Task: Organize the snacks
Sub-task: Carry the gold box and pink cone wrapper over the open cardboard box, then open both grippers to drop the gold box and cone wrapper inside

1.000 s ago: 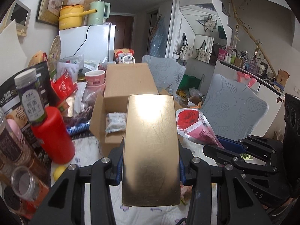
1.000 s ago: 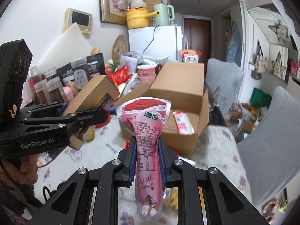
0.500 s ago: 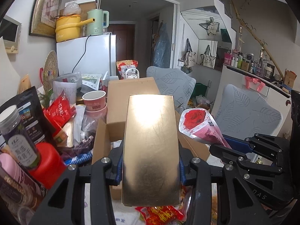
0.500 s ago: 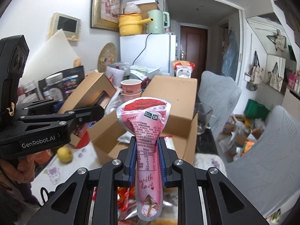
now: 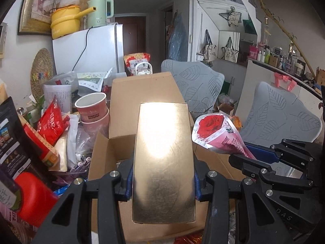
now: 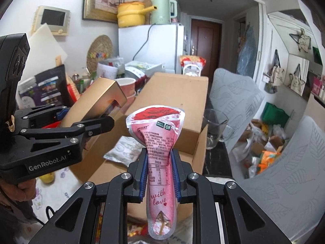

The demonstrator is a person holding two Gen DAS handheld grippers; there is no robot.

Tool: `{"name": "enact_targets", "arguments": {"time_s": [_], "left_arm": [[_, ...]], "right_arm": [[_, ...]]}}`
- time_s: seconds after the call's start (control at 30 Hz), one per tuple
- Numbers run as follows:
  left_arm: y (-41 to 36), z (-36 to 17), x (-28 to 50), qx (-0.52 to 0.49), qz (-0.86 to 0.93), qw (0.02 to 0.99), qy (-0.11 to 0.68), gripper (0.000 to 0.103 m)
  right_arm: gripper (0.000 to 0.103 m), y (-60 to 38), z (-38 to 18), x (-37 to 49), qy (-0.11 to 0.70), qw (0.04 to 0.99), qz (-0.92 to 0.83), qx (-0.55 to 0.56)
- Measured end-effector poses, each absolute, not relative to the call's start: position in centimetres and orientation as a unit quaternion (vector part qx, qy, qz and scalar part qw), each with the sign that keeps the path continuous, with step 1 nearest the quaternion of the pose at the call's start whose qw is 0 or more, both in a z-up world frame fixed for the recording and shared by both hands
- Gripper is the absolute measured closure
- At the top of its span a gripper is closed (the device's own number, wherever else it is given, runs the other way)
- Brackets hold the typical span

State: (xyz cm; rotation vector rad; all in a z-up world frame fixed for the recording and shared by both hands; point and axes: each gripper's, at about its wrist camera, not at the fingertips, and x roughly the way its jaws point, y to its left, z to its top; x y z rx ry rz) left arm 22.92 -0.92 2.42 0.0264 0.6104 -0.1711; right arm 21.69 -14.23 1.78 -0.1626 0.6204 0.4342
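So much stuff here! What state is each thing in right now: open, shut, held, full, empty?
Left tongs: shut on the gold box.
Gold box: held, tilted over the carton.
Right tongs: shut on the rose pouch.
Rose pouch: held upright, sealed.
Cardboard carton: open, flaps up, a packet inside.
Glass: upright, empty.
Pink paper cups: stacked, top one empty.

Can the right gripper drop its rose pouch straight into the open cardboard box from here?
Probably yes. The right gripper holds the rose pouch just short of the cardboard box, whose flaps are open; only a silver packet lies inside.
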Motion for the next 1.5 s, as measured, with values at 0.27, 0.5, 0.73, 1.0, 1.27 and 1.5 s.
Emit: {"name": "enact_targets", "arguments": {"time_s": [0.27, 0.5, 0.73, 1.0, 1.27, 1.5], "left_arm": [[-1.3, -1.1, 26.8, 0.018, -0.074, 0.935, 0.347, 0.06], [-1.4, -3.4, 29.1, 0.03, -0.044, 0.924, 0.379, 0.059], [-1.3, -5.8, 30.7, 0.035, -0.019, 0.907, 0.42, 0.057], [-1.5, -6.6, 31.3, 0.049, -0.014, 0.896, 0.441, 0.057], [-1.5, -6.5, 31.4, 0.065, 0.012, 0.895, 0.441, 0.036], [-1.3, -5.1, 30.1, 0.06, 0.012, 0.902, 0.428, 0.033]], "right_arm": [[0.082, -13.3, -0.5, 25.1, 0.333, 0.915, 0.21, -0.084], [0.081, -12.0, -1.8, 26.4, 0.345, 0.909, 0.21, -0.102], [0.081, -11.0, -3.6, 27.7, 0.376, 0.897, 0.204, -0.111], [0.077, -10.6, -5.6, 28.9, 0.415, 0.881, 0.197, -0.115], [0.07, -11.3, -5.7, 29.1, 0.428, 0.876, 0.189, -0.115], [0.07, -11.3, -4.8, 28.5, 0.425, 0.879, 0.185, -0.114]]}}
